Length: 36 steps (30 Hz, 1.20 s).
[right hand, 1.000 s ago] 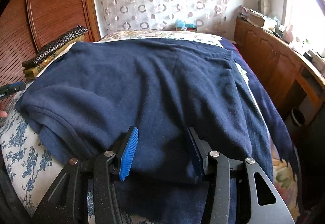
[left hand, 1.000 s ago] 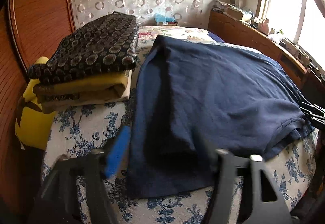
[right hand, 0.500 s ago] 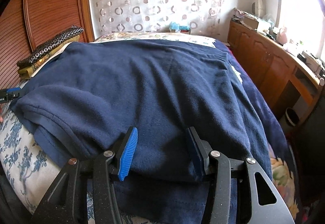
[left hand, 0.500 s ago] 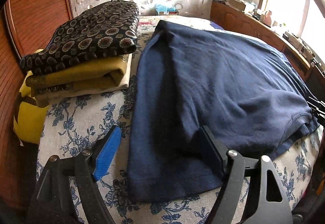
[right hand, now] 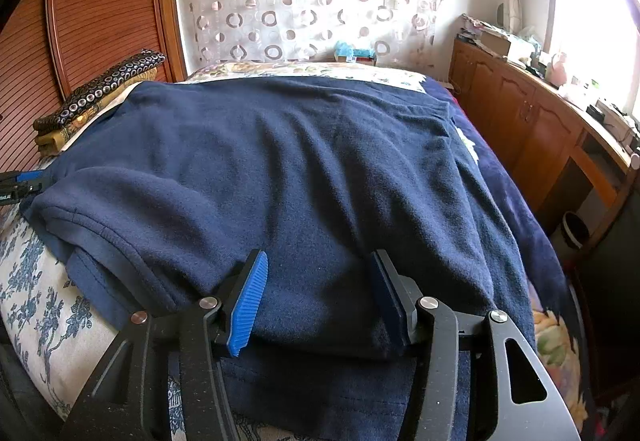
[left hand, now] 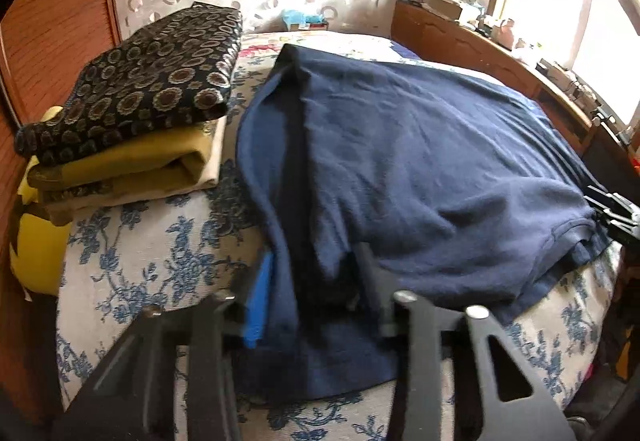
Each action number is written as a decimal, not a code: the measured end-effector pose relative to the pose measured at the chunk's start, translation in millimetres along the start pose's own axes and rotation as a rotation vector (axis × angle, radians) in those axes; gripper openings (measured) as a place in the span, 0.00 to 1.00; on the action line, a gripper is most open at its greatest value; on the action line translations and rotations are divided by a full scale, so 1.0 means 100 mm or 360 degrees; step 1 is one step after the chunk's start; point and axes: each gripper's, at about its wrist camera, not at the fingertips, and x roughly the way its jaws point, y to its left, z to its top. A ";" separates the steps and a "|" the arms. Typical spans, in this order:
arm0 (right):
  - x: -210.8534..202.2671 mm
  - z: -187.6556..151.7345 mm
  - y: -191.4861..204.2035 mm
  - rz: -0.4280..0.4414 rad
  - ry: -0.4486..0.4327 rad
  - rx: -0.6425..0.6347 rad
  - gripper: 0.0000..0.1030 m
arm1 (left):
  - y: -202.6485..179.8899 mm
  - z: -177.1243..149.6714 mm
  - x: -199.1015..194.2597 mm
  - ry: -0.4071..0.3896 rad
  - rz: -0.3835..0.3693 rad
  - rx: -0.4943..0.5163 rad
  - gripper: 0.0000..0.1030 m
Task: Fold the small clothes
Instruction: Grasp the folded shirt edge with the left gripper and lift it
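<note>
A navy garment (left hand: 420, 145) lies spread over the flowered bedspread (left hand: 152, 253). My left gripper (left hand: 312, 293) is at its near left corner, jaws closing, with a bunched ridge of navy fabric pinched between the blue pad and the black one. From the right wrist the same garment (right hand: 300, 161) fills the view. My right gripper (right hand: 318, 293) straddles a folded layer at its near edge. The jaws are easing apart and the ribbed face of the blue pad (right hand: 248, 301) shows bare. Each gripper shows small in the other view: left gripper (right hand: 20, 185), right gripper (left hand: 616, 209).
A stack of folded clothes (left hand: 152, 93), topped by a dark circle-patterned piece, sits left of the garment by the wooden wall. A yellow cushion (left hand: 36, 241) hangs off the bed's left edge. A wooden cabinet (right hand: 540, 129) with clutter runs along the right, with a bin (right hand: 576, 233) below.
My left gripper's jaws went from wide apart around the garment's near left edge to pinched in on it, bunching the fabric upward. The right gripper has kept its place.
</note>
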 end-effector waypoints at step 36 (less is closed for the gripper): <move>-0.03 0.14 -0.22 0.0072 0.0079 -0.0015 0.62 | -0.75 0.49 -0.57 -0.0368 -0.0189 0.0168 0.12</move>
